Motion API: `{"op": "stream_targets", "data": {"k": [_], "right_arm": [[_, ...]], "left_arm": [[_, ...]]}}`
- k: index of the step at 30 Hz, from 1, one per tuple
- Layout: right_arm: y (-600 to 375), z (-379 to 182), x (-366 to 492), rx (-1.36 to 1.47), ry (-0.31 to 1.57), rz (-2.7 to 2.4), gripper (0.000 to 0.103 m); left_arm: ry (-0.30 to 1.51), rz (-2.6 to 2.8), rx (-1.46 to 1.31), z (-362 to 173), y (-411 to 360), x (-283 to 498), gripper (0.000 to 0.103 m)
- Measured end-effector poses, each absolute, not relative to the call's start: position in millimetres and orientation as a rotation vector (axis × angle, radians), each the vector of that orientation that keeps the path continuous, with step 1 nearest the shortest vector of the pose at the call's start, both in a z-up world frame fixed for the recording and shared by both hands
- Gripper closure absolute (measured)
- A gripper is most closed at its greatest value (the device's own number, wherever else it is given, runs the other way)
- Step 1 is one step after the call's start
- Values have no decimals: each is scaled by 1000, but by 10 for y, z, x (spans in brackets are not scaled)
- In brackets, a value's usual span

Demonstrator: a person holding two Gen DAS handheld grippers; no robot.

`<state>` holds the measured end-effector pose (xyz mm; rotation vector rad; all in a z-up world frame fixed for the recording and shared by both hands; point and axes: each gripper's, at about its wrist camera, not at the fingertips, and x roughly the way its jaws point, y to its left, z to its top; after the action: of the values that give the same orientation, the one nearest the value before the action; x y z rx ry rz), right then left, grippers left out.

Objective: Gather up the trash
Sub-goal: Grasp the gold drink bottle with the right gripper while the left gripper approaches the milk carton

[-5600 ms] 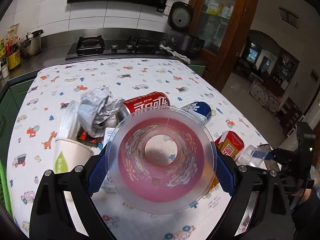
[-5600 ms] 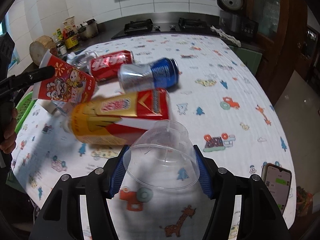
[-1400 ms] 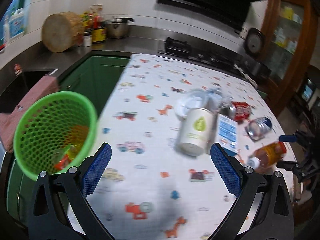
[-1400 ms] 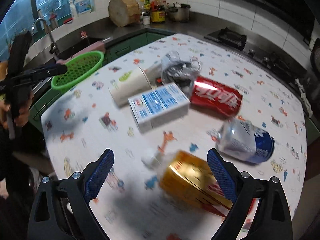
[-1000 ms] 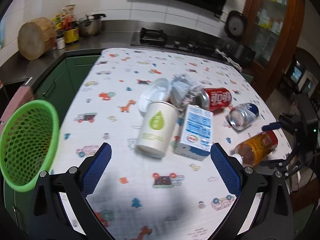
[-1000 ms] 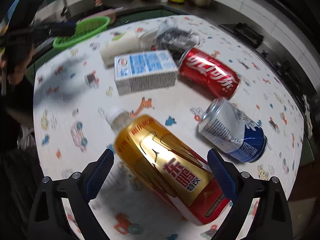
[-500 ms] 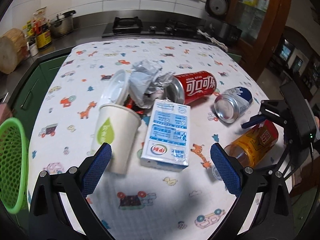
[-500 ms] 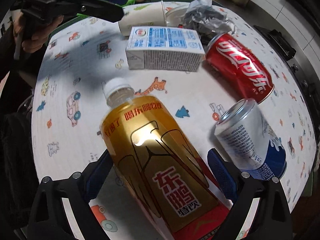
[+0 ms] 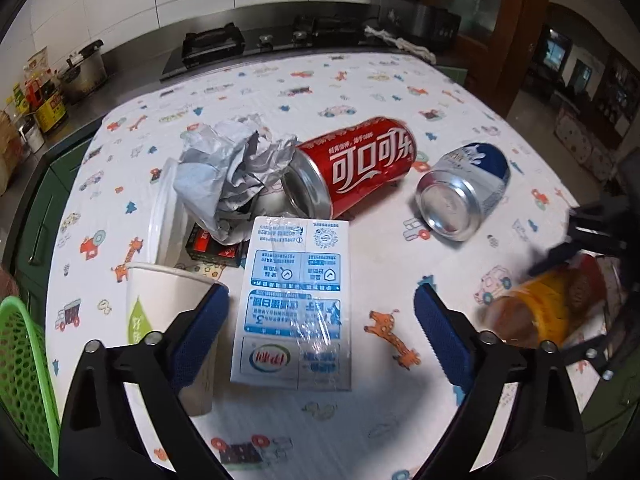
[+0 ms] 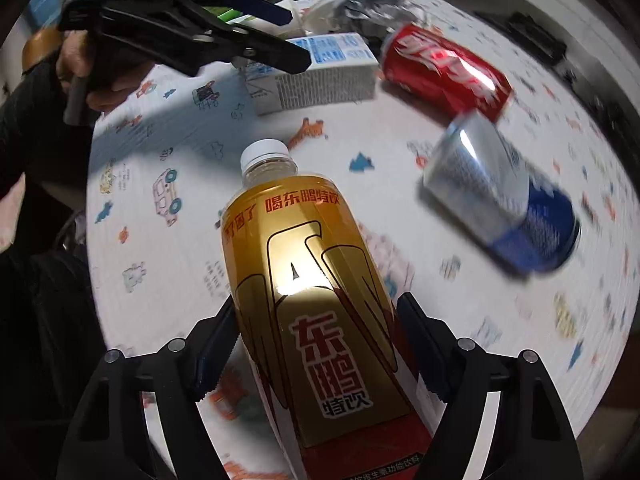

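My right gripper [image 10: 316, 344] has its blue pads on both sides of a gold and red drink bottle [image 10: 312, 300] with a white cap, lying on the patterned tablecloth; the pads look pressed on it. The bottle shows blurred in the left wrist view [image 9: 536, 312]. My left gripper [image 9: 320, 332] is open and empty above a blue and white milk carton [image 9: 296, 308], with a white paper cup [image 9: 160, 312] by its left pad. A red cola can [image 9: 356, 168], a silver and blue can [image 9: 464, 192] and crumpled grey paper [image 9: 228, 172] lie beyond.
A green mesh basket [image 9: 20, 376] hangs at the table's left edge. A white lid [image 9: 164, 212] and a small red and black packet [image 9: 216, 248] lie under the paper. A stove and counter stand behind the table [image 9: 280, 96].
My left gripper has swung from the green basket to the milk carton and come closer to it. My right gripper has moved in onto the gold bottle and narrowed around it.
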<state>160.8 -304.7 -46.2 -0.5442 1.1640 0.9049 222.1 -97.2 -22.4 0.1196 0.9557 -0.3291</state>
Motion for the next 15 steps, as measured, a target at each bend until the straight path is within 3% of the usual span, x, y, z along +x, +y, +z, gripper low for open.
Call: {"op": "stream_targets", "data": {"k": [6, 15], "right_arm": [[-3208, -447, 1473, -447, 1226, 881, 28], [-3091, -476, 1415, -529, 1194, 886, 28]], "left_arm": [[992, -307, 122, -354, -964, 2348, 16], [1032, -299, 136, -467, -1015, 2448, 18]]}}
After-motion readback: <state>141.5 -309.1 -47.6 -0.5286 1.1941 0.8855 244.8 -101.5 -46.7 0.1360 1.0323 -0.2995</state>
